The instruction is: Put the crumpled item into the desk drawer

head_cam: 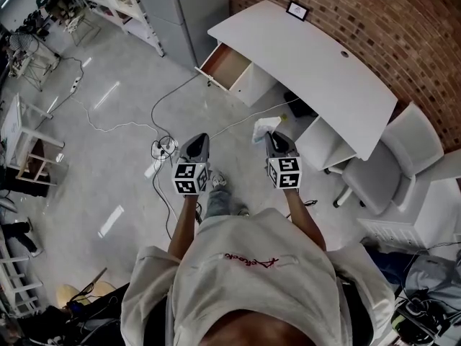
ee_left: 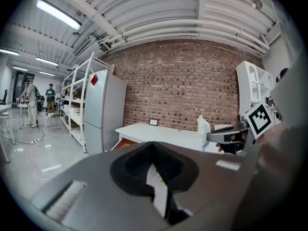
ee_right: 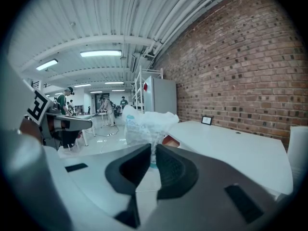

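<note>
Right gripper jaws nearly closed, pinching crumpled item, held midair short of desk. Left gripper jaws together, empty. Drawer open, well apart. Carry over, lower inside, then release.

the crumpled item is coloured white with blue print. the desk is finished in white, the drawer lined in reddish brown. the wall is patterned in red-brown brick.

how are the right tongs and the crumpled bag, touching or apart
Touching. The right gripper view shows the right tongs closed on the crumpled bag, its lower end pinched between the pads.
</note>
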Demonstrator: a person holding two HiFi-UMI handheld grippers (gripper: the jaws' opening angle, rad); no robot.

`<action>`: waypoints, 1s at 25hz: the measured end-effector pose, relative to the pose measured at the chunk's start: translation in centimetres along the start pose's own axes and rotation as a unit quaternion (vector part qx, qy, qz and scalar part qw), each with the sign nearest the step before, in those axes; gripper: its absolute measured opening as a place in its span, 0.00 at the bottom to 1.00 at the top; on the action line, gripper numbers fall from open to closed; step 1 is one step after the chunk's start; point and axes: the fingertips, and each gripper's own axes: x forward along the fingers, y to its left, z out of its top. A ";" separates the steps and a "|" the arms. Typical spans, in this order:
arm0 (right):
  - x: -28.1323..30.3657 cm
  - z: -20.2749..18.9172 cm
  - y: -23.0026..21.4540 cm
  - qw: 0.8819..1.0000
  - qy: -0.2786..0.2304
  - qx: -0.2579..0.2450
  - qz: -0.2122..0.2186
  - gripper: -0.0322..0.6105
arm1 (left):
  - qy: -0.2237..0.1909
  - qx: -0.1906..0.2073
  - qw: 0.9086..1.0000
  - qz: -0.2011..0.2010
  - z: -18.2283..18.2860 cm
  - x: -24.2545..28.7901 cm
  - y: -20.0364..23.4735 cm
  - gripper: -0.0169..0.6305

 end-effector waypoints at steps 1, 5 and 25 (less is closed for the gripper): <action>0.4 0.1 0.0 1.000 0.001 -0.001 0.000 0.11 | -0.001 0.000 1.000 -0.001 0.1 0.4 0.3 0.04; 2.7 0.3 -0.4 1.000 0.003 -0.002 -0.005 0.11 | -0.001 -0.001 1.000 -0.005 0.3 2.5 1.9 0.04; 20.7 10.0 -3.1 0.998 -0.005 -0.025 -0.050 0.11 | -0.030 -0.002 0.997 -0.073 8.5 18.4 14.1 0.04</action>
